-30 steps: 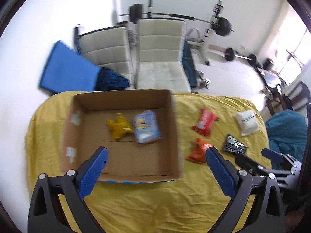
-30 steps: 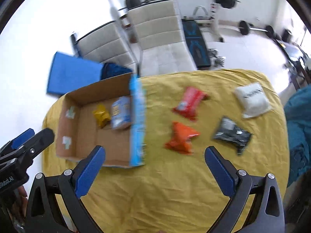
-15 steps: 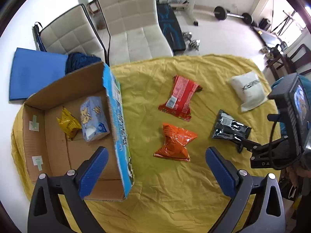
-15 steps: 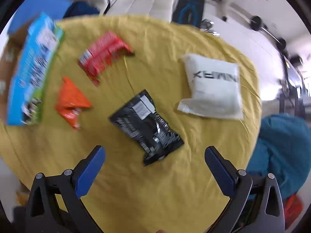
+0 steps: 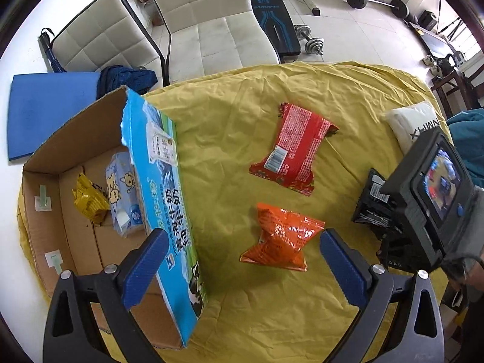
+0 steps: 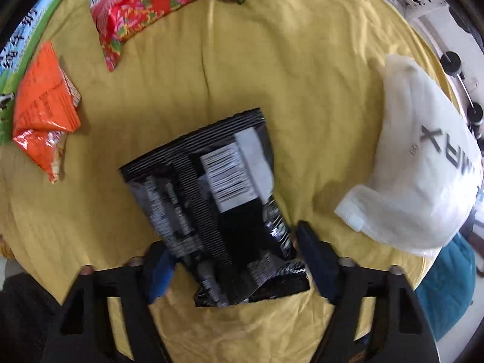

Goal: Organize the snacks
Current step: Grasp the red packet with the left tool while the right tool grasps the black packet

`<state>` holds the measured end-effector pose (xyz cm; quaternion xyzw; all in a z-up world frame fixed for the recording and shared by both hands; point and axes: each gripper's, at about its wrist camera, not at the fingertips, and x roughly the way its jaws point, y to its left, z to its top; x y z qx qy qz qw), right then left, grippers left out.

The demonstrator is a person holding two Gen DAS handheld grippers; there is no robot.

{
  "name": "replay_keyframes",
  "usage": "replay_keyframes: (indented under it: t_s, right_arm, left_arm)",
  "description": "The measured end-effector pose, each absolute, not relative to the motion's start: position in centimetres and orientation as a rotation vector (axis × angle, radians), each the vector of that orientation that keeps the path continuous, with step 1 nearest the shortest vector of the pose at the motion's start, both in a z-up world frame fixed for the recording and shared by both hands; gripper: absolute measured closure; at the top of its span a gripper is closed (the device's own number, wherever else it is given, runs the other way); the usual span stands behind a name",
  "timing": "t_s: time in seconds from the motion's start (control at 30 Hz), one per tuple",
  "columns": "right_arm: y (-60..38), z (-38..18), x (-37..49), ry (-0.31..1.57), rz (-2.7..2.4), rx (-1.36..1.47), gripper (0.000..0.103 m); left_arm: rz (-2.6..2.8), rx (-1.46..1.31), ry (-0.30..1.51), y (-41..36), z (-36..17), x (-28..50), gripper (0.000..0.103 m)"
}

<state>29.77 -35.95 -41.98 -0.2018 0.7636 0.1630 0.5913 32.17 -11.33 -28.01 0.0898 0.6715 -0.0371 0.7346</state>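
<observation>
While our left gripper (image 5: 242, 260) hangs open over the orange packet (image 5: 279, 239), our right gripper (image 6: 233, 260) straddles the black packet (image 6: 211, 187) at lower centre, jaws parted, contact unclear.

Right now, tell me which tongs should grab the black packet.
Right. The right tongs already straddle the black packet, jaws open around its near end. The left tongs hang open above the orange bag.
</observation>
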Motion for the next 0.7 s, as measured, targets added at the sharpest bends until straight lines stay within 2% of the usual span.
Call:
replay_keyframes:
  t_s: [0.27,0.5,0.67,0.7]
  right_arm:
    - [-40.2,-40.3,29.9,1.81,0.197,-0.174,0.042]
    - [-45.7,-37.9,30.3,1.719,-0.056,0.254,0.043]
    - [-46.7,-37.9,31.2,1.701,-0.119,0.381,0.042]
    - [-46.8,-38.0,31.3,1.703,-0.121,0.389,0.042]
  left_arm:
    - [-0.127,0.244,1.498,-14.3,-29.5,35.2,0.001]
    - [-0.214,0.323,1.599,-17.7,-33.9,38.5,0.001]
    - [-0.241,0.372,1.687,-18.7,-37.9,40.6,0.001]
    - [-0.245,0.362,1.699,-18.6,-38.5,40.9,0.006]
